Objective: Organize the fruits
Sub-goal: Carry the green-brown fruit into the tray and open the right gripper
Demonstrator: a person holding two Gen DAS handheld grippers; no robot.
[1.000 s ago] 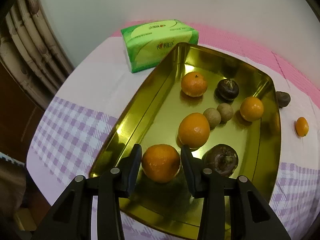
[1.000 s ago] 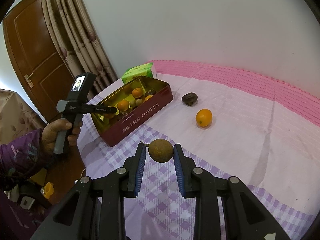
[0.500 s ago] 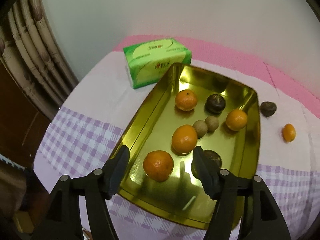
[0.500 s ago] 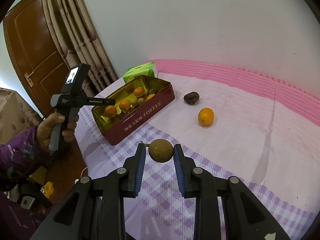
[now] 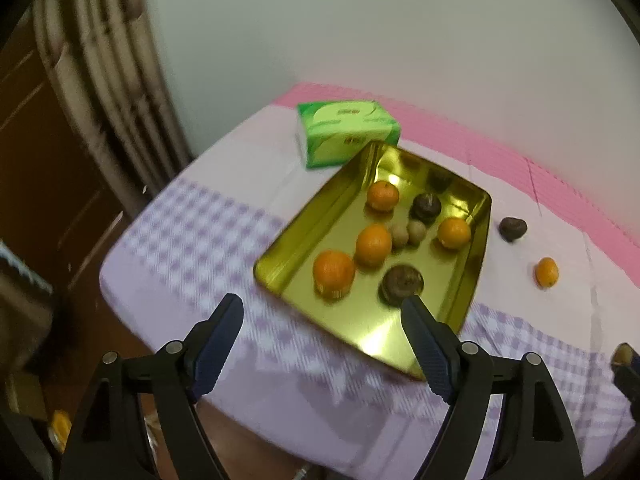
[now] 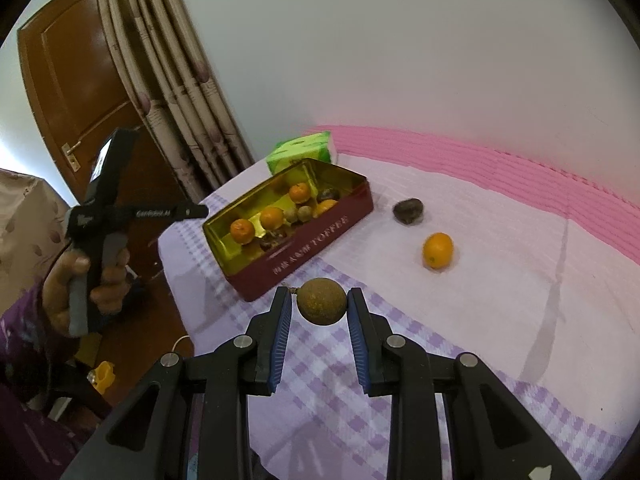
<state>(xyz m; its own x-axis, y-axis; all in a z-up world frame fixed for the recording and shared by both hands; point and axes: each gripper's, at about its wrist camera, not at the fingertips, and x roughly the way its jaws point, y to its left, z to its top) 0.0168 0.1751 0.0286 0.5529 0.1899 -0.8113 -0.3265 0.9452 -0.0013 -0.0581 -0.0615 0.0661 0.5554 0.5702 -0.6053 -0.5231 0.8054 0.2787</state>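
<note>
left gripper [image 5: 322,320]: jaws opening, nothing between them, above the near end of the toffee tin [image 6: 304,240].
right gripper [image 6: 318,308]: clenched on a brown longan [image 6: 321,301], carried clear of the desk [image 6: 520,300], likely bound for the tin.
loose fruit: orange [image 6: 438,250] and dark passion fruit [image 6: 408,211] lie right of the tin, well beyond the right gripper.

surface: table [image 6: 500,320], pink/purple-check cloth | on it: toffee tin [image 6: 316,236]; tissue pack [image 5: 348,132] behind tin; dark fruit [image 6: 408,211], orange [image 6: 438,250] beside tin
</note>
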